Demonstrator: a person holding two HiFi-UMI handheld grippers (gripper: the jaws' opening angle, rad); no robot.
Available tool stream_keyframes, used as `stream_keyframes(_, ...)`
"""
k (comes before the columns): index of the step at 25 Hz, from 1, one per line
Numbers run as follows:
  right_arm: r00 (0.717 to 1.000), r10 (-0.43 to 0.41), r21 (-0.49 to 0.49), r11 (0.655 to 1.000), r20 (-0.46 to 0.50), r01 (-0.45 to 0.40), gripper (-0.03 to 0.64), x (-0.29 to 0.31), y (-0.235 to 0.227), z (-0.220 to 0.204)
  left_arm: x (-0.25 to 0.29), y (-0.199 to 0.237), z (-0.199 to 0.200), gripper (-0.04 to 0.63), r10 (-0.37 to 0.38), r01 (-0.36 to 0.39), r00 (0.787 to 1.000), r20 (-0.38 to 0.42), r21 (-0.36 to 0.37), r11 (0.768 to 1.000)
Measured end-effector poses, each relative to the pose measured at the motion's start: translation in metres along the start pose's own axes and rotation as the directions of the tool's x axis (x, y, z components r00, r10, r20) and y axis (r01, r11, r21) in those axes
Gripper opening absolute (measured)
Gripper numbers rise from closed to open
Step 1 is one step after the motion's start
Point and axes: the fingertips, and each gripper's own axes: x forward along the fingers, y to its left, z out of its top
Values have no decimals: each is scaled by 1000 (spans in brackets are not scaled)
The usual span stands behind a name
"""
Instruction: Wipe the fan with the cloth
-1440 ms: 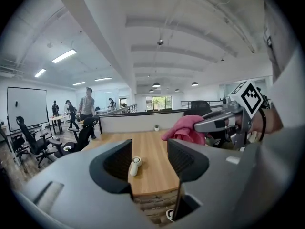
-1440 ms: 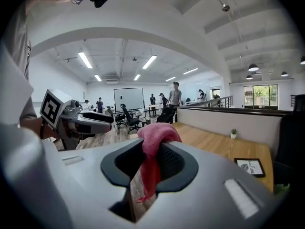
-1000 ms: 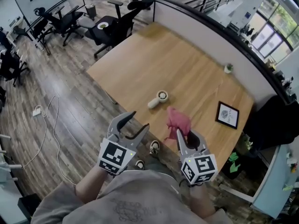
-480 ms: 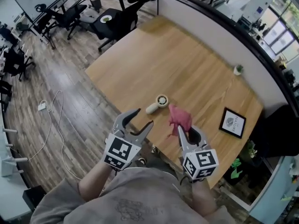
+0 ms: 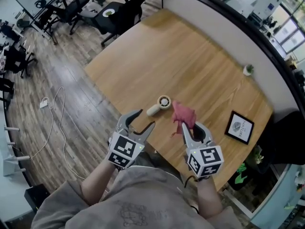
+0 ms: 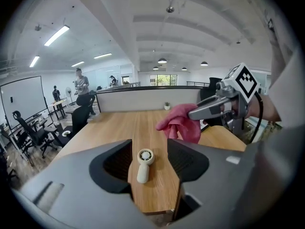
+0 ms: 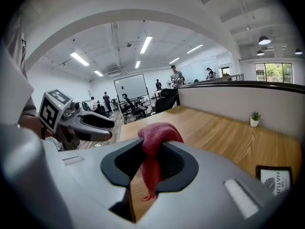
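A small cream hand-held fan [image 5: 159, 105] lies flat on the wooden table [image 5: 190, 61] near its front edge, round head toward the far side; the left gripper view shows the fan [image 6: 144, 162] between that gripper's jaws, farther off. My left gripper [image 5: 141, 120] hovers open just short of the table edge, nothing in it. My right gripper [image 5: 189, 127] is shut on a red cloth [image 5: 183, 115], which bunches above the jaws and hangs down below them [image 7: 153, 156], to the right of the fan and above the table.
A framed picture [image 5: 239, 127] lies at the table's right end and a small potted plant [image 5: 248, 69] stands by the partition wall. Office chairs [image 5: 119, 13] stand beyond the far-left corner. A white cable [image 5: 55, 123] trails on the wood floor at left.
Both grippers have edged forward toward the table, the right one carrying the red cloth closer to the fan. The fan has not moved.
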Motion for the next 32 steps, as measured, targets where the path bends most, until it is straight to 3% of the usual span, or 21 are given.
stream_keyframes(13,996,1,10,1000,-89,0,81,47,-9,-24,45,22,-56,233,-47,46,991,-128,-14,999)
stream_keyframes(18,992,-21,31,999,-121,25,81,66,-16,-37,68,19,-81,235,-120,117,975,-186,-28,993)
stream_keyframes(23,987,-36,60,997,-155,45,81,88,-23,-55,93,20,-108,235,-153,164,957,-245,24,986)
stream_keyframes(32,973,-53,78,994,-223,72,81,113,-37,-88,137,19,-147,236,-192,204,934,-302,8,979)
